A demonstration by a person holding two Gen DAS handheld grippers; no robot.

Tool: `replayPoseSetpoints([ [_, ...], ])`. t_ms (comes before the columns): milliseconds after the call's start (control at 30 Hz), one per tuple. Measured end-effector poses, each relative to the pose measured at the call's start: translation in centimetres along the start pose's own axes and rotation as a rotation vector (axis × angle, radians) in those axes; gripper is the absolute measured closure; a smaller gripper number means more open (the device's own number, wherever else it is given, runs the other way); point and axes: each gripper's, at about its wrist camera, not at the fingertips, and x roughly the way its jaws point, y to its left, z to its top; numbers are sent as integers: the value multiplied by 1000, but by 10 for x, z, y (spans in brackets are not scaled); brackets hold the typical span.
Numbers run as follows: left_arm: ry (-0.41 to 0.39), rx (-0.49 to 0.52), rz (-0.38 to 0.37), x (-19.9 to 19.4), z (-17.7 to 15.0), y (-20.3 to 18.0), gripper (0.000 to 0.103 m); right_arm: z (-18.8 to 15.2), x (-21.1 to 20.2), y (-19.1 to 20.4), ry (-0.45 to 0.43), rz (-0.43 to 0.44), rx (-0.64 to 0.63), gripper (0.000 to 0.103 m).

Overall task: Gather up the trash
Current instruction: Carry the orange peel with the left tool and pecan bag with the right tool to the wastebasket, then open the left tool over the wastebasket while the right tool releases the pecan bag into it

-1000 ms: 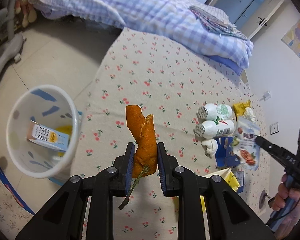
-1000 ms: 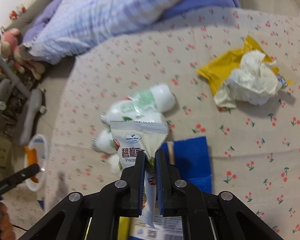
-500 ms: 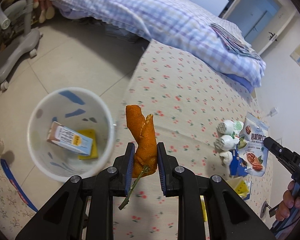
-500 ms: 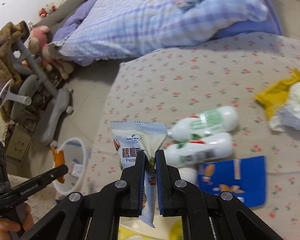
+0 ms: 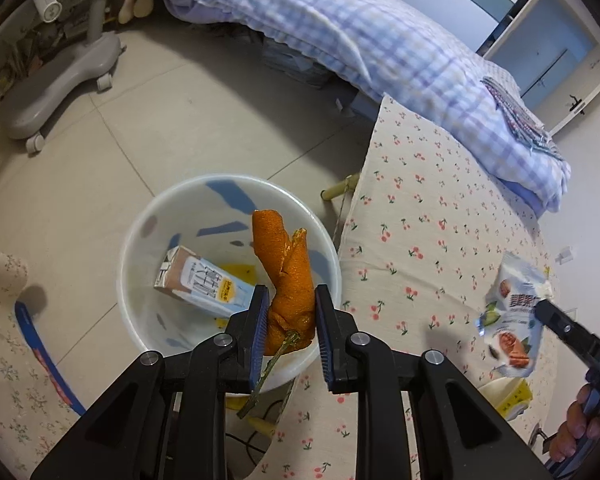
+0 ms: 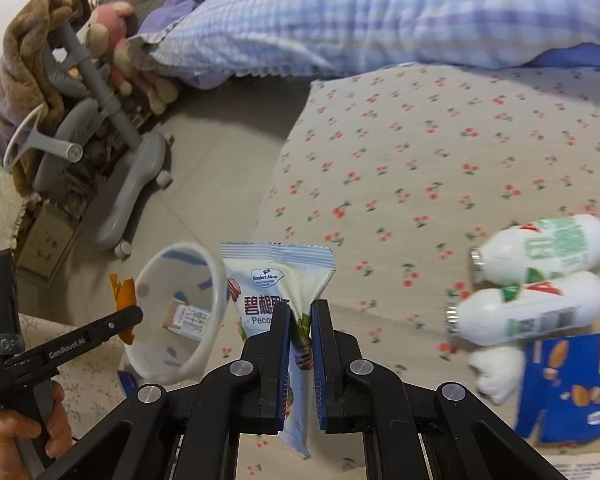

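Note:
My left gripper (image 5: 290,300) holds a piece of orange peel (image 5: 288,276) with a green stalk, directly over the white bin (image 5: 140,240) on the floor. Its jaws are opening, and the pads still touch the peel. A milk carton (image 5: 204,284) lies in the bin. My right gripper (image 6: 300,312) is shut on a white pecan snack packet (image 6: 272,280), above the flowered tablecloth (image 6: 420,160) near its left edge. The bin (image 6: 216,280) sits just to the left of it. The left gripper (image 6: 134,314) and its peel (image 6: 124,292) show at the bin's far side.
Two white bottles (image 6: 540,248) (image 6: 528,308), a crumpled tissue (image 6: 496,372) and a blue box (image 6: 572,384) lie on the cloth at right. A grey wheeled chair base (image 5: 60,76) stands on the tiled floor. A checked quilt (image 5: 340,28) covers the bed behind.
The left gripper has carried the peel from over the table to above the bin. The right gripper has carried the packet leftwards, away from the bottles, towards the bin.

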Motion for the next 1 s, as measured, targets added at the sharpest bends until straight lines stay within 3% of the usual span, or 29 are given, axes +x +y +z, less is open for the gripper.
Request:
replayPoseSetpoints([
  [33, 10, -4, -6, 2, 2, 1, 71, 0, 4, 3, 4, 1, -3, 94],
  [133, -10, -5, 28, -1, 3, 2, 20, 0, 12, 7, 12, 3, -6, 94],
  [167, -28, -5, 51, -4, 3, 2, 17, 0, 14, 9, 13, 3, -7, 94],
  [300, -33, -14, 109, -12, -2, 14, 16, -1, 21, 16, 22, 5, -11, 94],
  [467, -64, 40, 225, -22, -16, 27, 7, -1, 37, 36, 41, 22, -36, 94],
  [567, -79, 53, 245, -30, -23, 37, 2, -1, 51, 51, 52, 37, -55, 94],
  [1000, -77, 78, 275, -40, -38, 62, 2, -6, 113, 99, 90, 79, -96, 94],
])
